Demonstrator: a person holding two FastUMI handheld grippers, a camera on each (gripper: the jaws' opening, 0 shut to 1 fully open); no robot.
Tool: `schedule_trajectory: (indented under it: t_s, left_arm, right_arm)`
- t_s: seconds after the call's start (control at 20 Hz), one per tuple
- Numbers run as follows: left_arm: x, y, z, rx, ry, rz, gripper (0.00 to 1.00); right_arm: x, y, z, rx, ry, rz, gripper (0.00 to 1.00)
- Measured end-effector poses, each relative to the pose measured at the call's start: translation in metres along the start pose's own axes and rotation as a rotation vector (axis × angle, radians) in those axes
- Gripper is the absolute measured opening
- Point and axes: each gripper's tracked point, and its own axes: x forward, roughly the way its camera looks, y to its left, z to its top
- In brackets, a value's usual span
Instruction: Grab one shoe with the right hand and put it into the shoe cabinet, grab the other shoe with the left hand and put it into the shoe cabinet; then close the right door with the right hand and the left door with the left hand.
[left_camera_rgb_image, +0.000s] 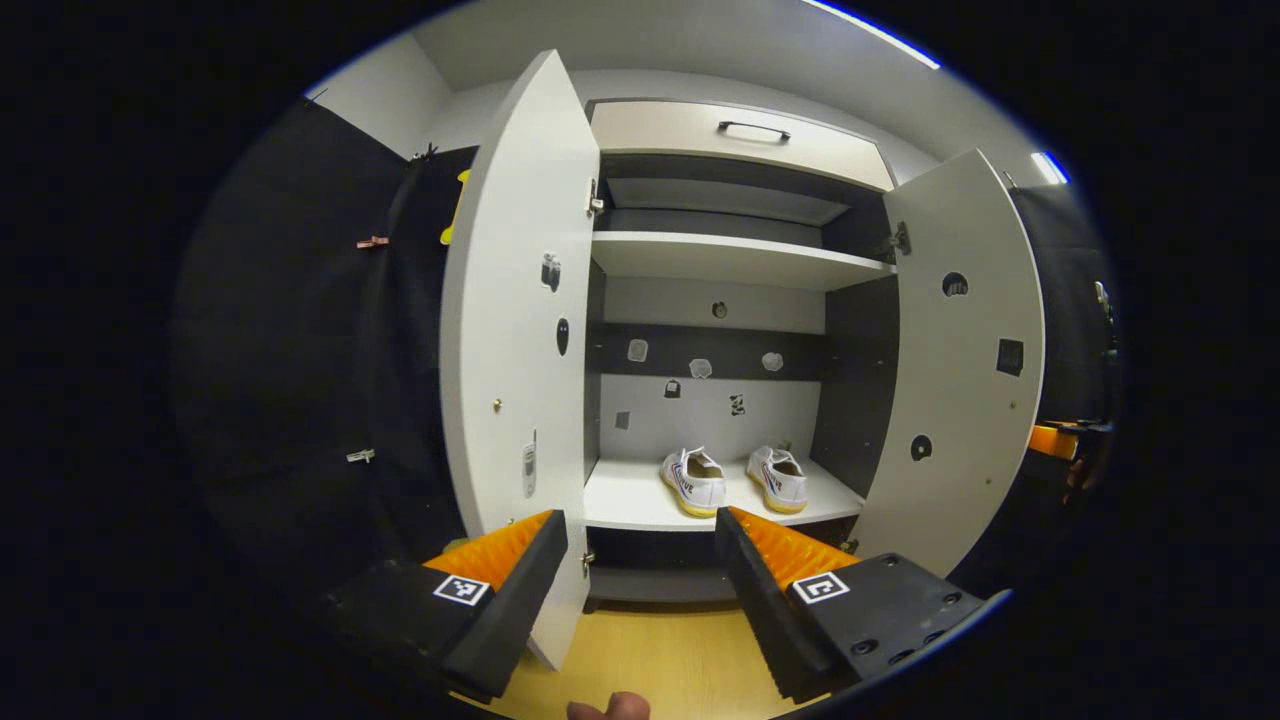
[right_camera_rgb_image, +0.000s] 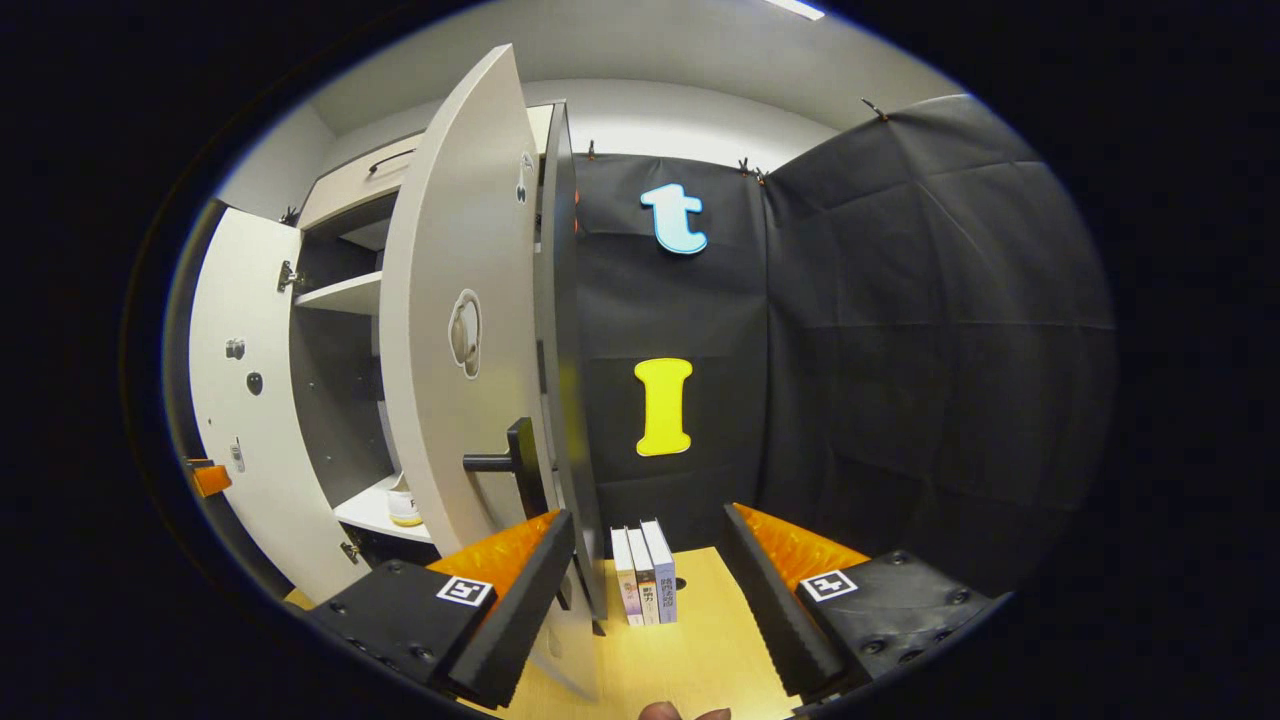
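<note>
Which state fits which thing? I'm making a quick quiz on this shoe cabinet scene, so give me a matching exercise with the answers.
Things:
1. pair of white canvas shoes
2. white right cabinet door
3. three upright books
4. left gripper

States:
A. standing on the wooden floor beside the cabinet
B. open, holding nothing
C. swung open, black handle facing the right gripper
D. side by side on the lower shelf

Pairs: 1-D, 2-C, 3-A, 4-B

Shoe (right_camera_rgb_image: 404, 508) mostly hidden behind right door (right_camera_rgb_image: 455, 330)
</note>
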Motion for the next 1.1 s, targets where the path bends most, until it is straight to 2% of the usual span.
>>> schedule_trajectory:
  t_s: [0.15,0.35,0.55,0.95,1.1]
  left_arm:
    - [-0.015,0.023,-0.003,0.029,-0.010,0.029,0.94]
    - [-0.022,0.040,-0.008,0.017,-0.018,0.023,0.94]
    - [-0.030,0.056,-0.009,0.010,-0.015,0.022,0.94]
    - [-0.041,0.087,-0.008,-0.010,-0.022,0.047,0.94]
    - [-0.046,0.098,-0.005,-0.015,-0.019,0.053,0.94]
  right_arm:
    - [-0.003,0.004,-0.001,0.006,0.001,-0.008,0.96]
    - [-0.010,0.013,0.002,-0.015,-0.020,-0.045,0.96]
    - [-0.016,0.036,-0.002,-0.002,-0.019,-0.032,0.96]
    - [-0.020,0.117,-0.014,0.049,-0.019,0.091,0.97]
    - [-0.019,0.181,-0.035,0.091,0.035,0.207,0.97]
